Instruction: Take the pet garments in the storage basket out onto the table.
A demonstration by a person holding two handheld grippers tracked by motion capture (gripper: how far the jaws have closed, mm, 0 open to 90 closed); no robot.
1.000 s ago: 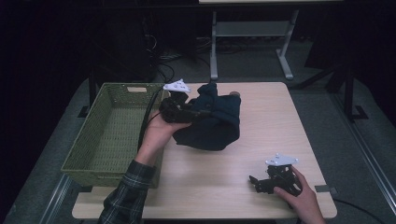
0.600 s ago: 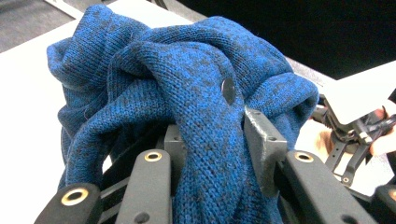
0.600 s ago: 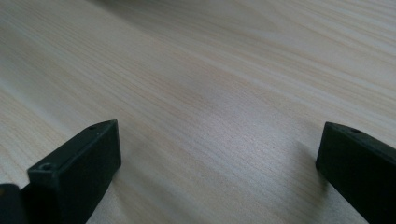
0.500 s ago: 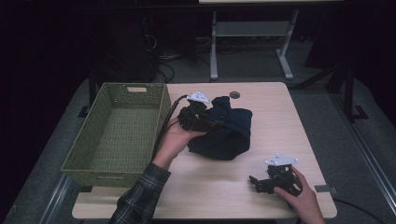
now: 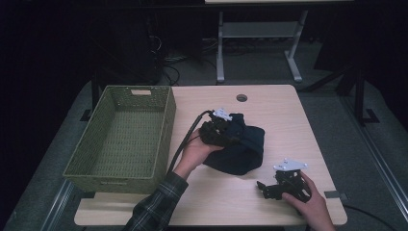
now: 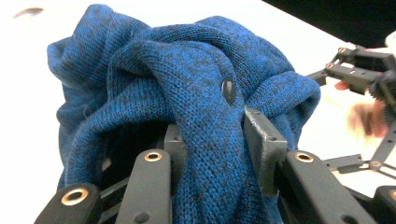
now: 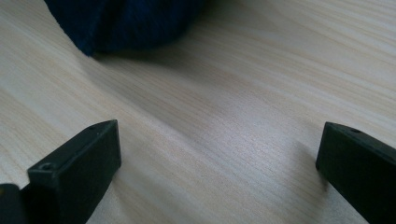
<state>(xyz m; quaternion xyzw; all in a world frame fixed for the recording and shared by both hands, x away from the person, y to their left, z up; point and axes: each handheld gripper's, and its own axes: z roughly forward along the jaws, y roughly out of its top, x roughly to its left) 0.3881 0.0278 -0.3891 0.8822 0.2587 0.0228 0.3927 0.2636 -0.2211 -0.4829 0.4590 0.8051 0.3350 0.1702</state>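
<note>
Blue knitted sweater (image 5: 236, 150) bunched in a heap near the middle of the surface (image 5: 288, 125), just right of the green woven basket (image 5: 120, 134). Left gripper (image 5: 226, 131) on the far-left top of the heap, clamped together on a thick fold of the knit (image 6: 205, 140), one dark button (image 6: 228, 90) just above the jaws. Heap longer from left to right than from near to far. Basket to the left of this grip, close, so probably a short carry leftward over the rim. Right gripper (image 5: 269, 188) near the right front edge, jaws wide apart, empty, low over bare wood, sweater edge (image 7: 121, 23) a little beyond. Left hand clearly nearer to the basket.
</note>
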